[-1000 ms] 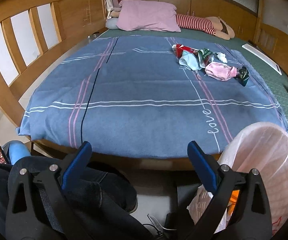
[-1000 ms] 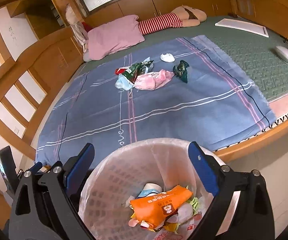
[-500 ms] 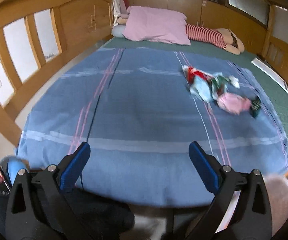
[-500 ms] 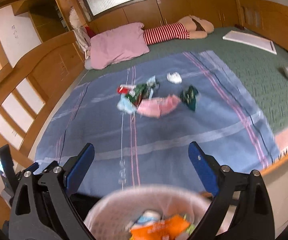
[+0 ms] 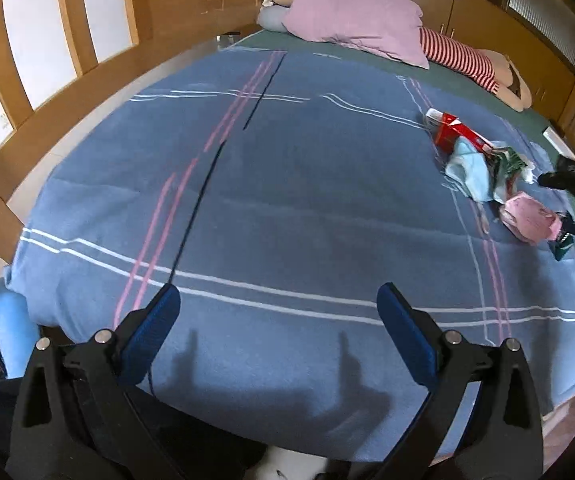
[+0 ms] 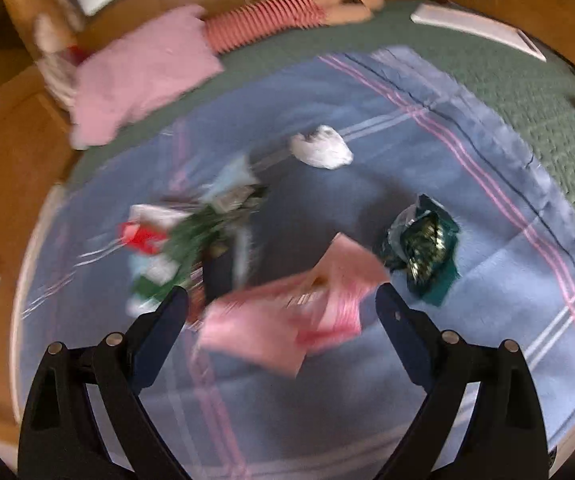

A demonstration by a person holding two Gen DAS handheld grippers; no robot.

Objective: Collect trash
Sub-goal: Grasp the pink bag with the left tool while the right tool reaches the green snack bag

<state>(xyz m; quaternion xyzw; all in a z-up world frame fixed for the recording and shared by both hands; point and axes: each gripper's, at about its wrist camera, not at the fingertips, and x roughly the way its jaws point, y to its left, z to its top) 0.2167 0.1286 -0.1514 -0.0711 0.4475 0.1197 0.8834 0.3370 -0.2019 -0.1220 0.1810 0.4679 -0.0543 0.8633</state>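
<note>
Trash pile (image 6: pixel 191 248) on blue blanket (image 5: pixel 307 208)
Right gripper (image 6: pixel 281 304) spread over pink wrapper (image 6: pixel 287 320); left gripper (image 5: pixel 277 308) spread, empty

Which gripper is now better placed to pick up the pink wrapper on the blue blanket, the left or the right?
Right. The right gripper hangs open just before the pink wrapper. The left gripper, also open, faces bare blue blanket, with the wrapper far off to its right.

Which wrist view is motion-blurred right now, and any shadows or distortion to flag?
Right wrist view: heavy motion blur, the pink wrapper and the red-green litter pile smeared, the right gripper itself sharp. Left wrist view: sharp, the left gripper throws finger shadows on the blue blanket. Both views: strong fisheye bending, dark corners.
</note>
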